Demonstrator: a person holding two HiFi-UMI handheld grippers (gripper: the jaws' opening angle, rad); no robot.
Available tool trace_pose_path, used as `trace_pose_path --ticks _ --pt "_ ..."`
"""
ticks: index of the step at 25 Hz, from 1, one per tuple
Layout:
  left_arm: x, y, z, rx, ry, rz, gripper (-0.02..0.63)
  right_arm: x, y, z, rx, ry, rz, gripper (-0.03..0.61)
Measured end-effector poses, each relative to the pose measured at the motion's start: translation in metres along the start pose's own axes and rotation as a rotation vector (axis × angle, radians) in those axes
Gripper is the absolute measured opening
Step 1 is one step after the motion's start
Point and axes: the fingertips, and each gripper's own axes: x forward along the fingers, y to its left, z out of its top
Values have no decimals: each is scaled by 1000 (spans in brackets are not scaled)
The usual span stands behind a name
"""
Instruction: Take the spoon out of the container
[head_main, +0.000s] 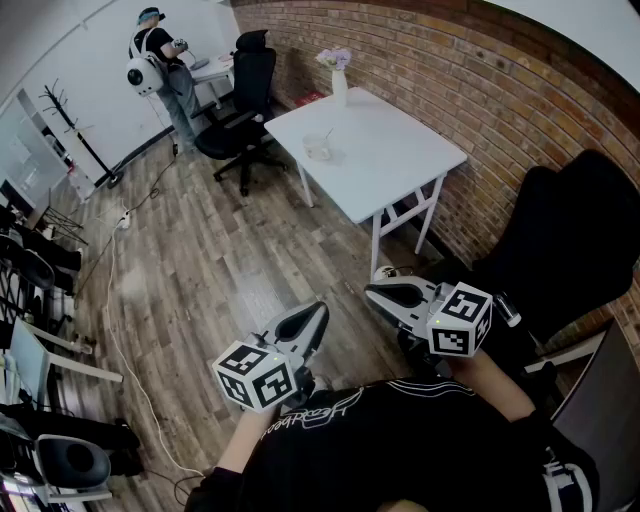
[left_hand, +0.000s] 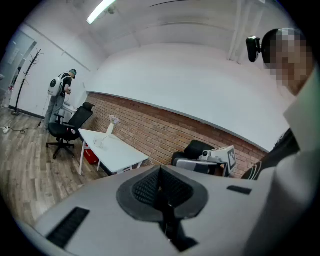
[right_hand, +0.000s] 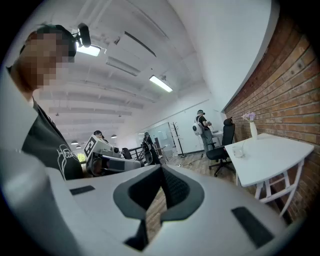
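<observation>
The small clear container stands on the white rectangular desk in the upper middle of the head view, near the desk's far left edge and just below the white vase with pale flowers. A thin pale line leaning out of it towards the upper right is probably the handle of the spoon; the bowl end, and whether it is metal or plastic, are too small to tell. Expect a light, rigid and rather slippery item with a narrow shaft. Take hold on the exposed upper part of the handle, across its flat faces, and lift along its lean so it does not lever on the rim. The container looks light and easy to tip, possibly breakable glass, and may need steadying at its wall. Both tools are well apart from the desk, low in the frame near the person's body. The left hand-held gripper has its jaws pressed together with nothing between them, as its own view confirms. The right hand-held gripper is likewise fully closed and empty. The approach has not yet begun.
</observation>
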Motion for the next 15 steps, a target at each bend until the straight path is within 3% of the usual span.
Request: trace_pose_path --ticks 15 --pt "2 21 0 -20 8 -2 5 17 -17 -7 0 6 -42 -3"
